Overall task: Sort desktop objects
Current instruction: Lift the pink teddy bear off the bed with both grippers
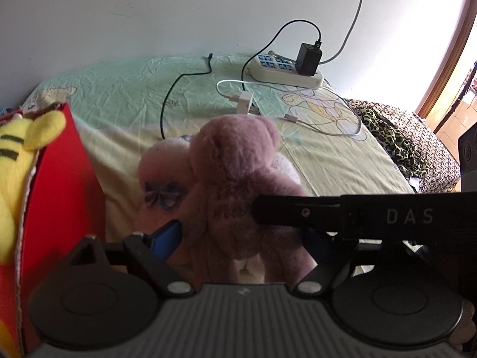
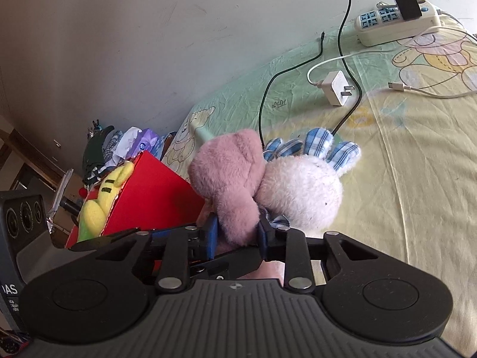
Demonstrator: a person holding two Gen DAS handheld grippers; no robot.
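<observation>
A pink teddy bear [image 1: 232, 164] [image 2: 229, 173] is upright over the bed sheet, against a white plush rabbit [image 1: 161, 164] [image 2: 301, 191] with blue plaid ears. My left gripper [image 1: 241, 238] is around the bear's body; its left blue pad touches the fur and its right pad is hidden. My right gripper [image 2: 237, 232] is shut on a pink limb of the bear. One right gripper finger crosses the left wrist view from the right. A red box [image 1: 62, 179] [image 2: 155, 191] on the left holds a yellow striped plush [image 1: 18, 149] [image 2: 101, 197].
On the sheet behind lie a white power strip [image 1: 286, 71] [image 2: 396, 26] with a black adapter, a white charger [image 1: 244, 103] [image 2: 337, 88], and loose cables. Leopard-print cloth [image 1: 390, 140] lies right of the bed. Clutter [image 2: 125, 146] is piled beyond the box by the wall.
</observation>
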